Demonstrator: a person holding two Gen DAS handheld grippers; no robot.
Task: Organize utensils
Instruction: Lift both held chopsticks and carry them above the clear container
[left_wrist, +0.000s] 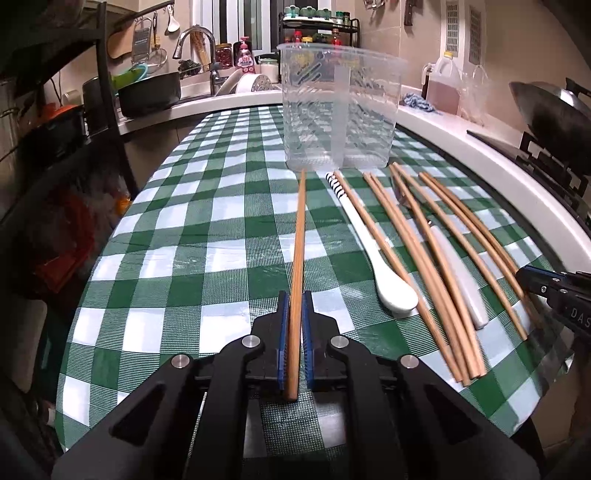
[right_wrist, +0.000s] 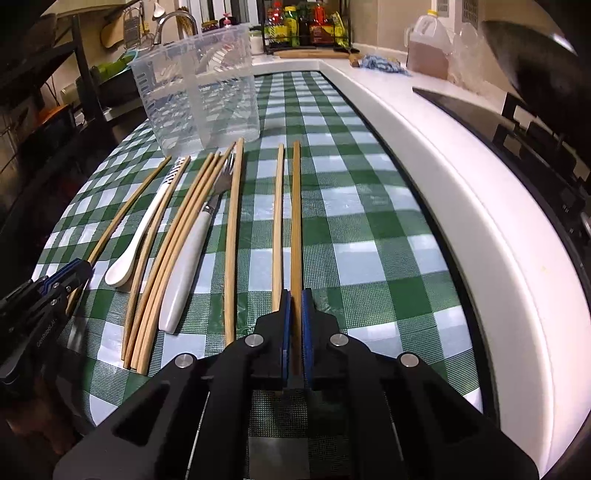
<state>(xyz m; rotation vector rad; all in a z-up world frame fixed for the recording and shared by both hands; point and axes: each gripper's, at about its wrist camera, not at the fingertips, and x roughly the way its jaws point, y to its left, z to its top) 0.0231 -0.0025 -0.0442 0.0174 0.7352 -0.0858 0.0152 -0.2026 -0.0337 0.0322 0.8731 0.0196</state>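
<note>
Utensils: chopsticks, a spoon and a fork lie side by side on a checked cloth (left_wrist: 207, 229), in front of a clear bin (left_wrist: 338, 110).
Bin: upright at the far end of the cloth, with a divider down its middle; nothing seen inside.
Left gripper (left_wrist: 294, 306): blue pads pressed on either side of one chopstick (left_wrist: 299, 240), which runs forward between them, its tip close to the foot of the bin.
Right gripper (right_wrist: 294, 306): pads drawn in on a second chopstick (right_wrist: 296, 221), the rightmost of the row; whether they grip it or only flank it cannot be told.
Neighbour stick (right_wrist: 278, 221): just beside the right gripper's stick, parallel to it, its near end by the left pad.
Spoon (left_wrist: 373, 258): white, striped handle end towards the bin, bowl towards the camera, one stick crossing beside it.
Fork (right_wrist: 195, 254): white handle, metal tines pointing to the bin, lying between a bundle of sticks (right_wrist: 173, 251) and a single stick (right_wrist: 232, 240).
Counter (right_wrist: 443, 177): white edge along the right of the cloth, a jug (right_wrist: 428, 48) of brown liquid on it.
</note>
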